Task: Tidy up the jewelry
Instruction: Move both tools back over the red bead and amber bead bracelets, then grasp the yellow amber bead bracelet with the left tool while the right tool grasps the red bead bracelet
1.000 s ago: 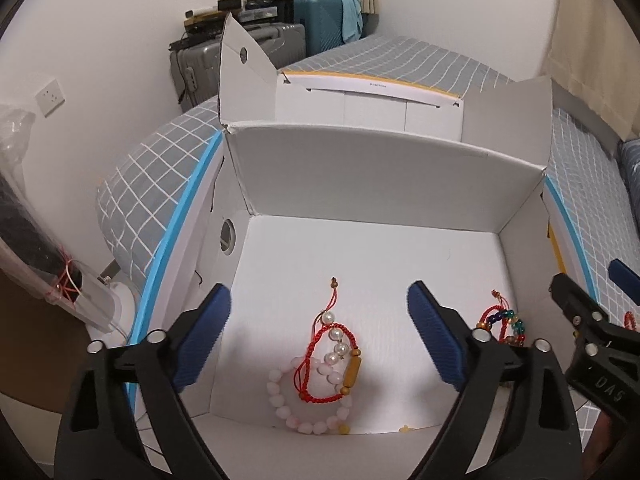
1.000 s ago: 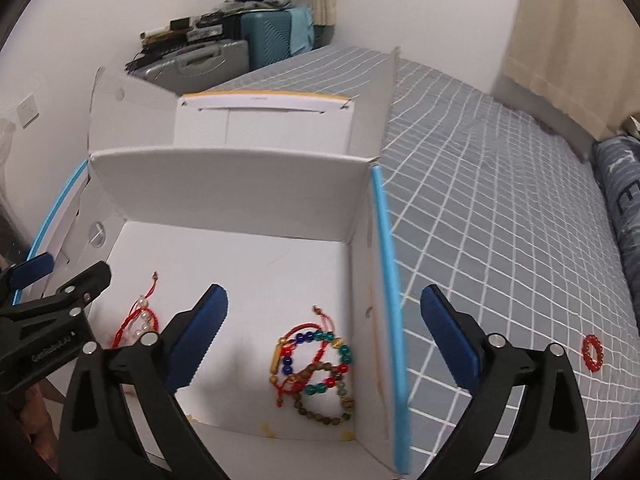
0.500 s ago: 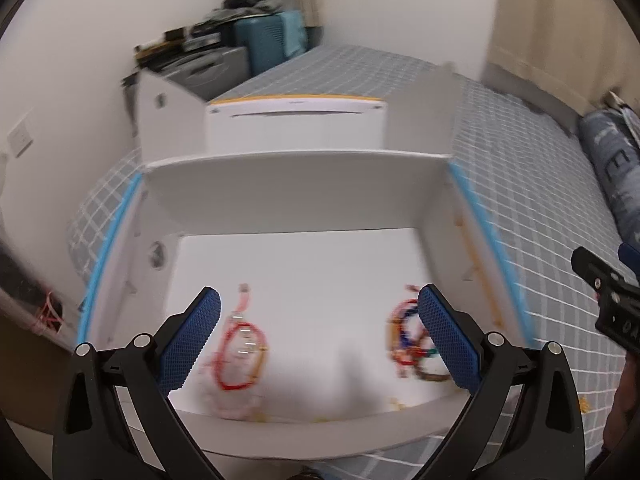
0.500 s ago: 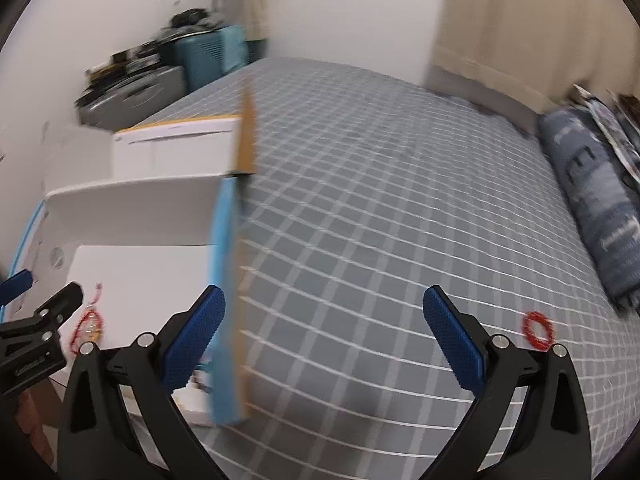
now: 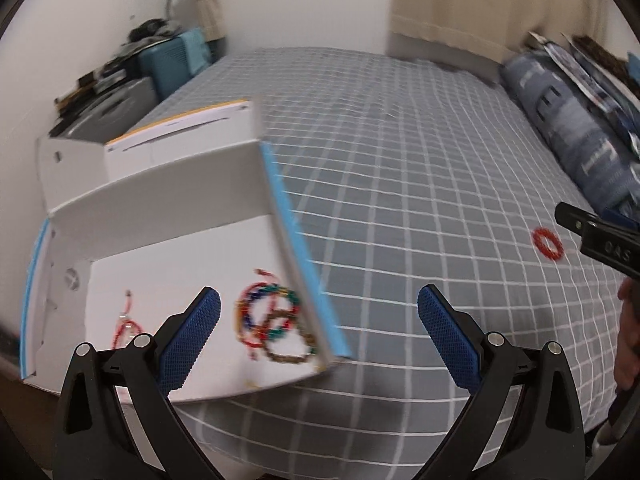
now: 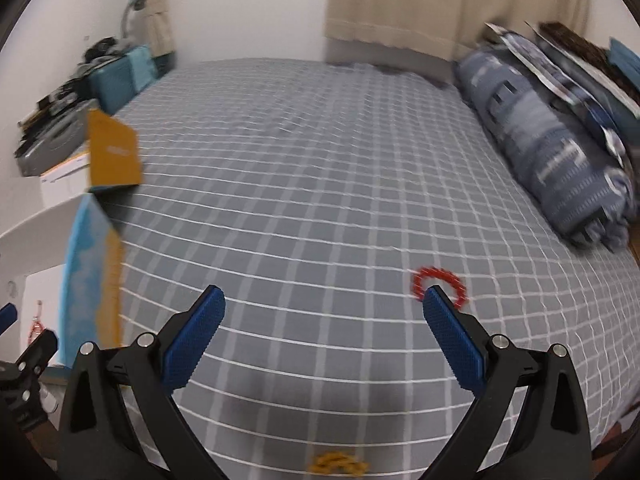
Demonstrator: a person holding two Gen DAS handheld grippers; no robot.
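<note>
A red bead bracelet (image 6: 438,285) lies on the grey checked bedspread, just beyond my right gripper's right fingertip; it also shows in the left wrist view (image 5: 548,243). My right gripper (image 6: 322,322) is open and empty over the bed. A yellow bracelet (image 6: 339,465) lies on the bed below it. My left gripper (image 5: 318,322) is open and empty above the right wall of the white open box (image 5: 168,184). Several coloured bead bracelets (image 5: 276,326) and a red cord bracelet (image 5: 126,326) lie in the box.
The box (image 6: 86,276) sits at the bed's left edge with its flaps up. A blue patterned pillow (image 6: 548,160) lies along the right side. Suitcases (image 5: 120,100) stand by the far left wall.
Both grippers have swung right, away from the box and over the bedspread. The red bracelet is now close to my right gripper. Both stay open.
</note>
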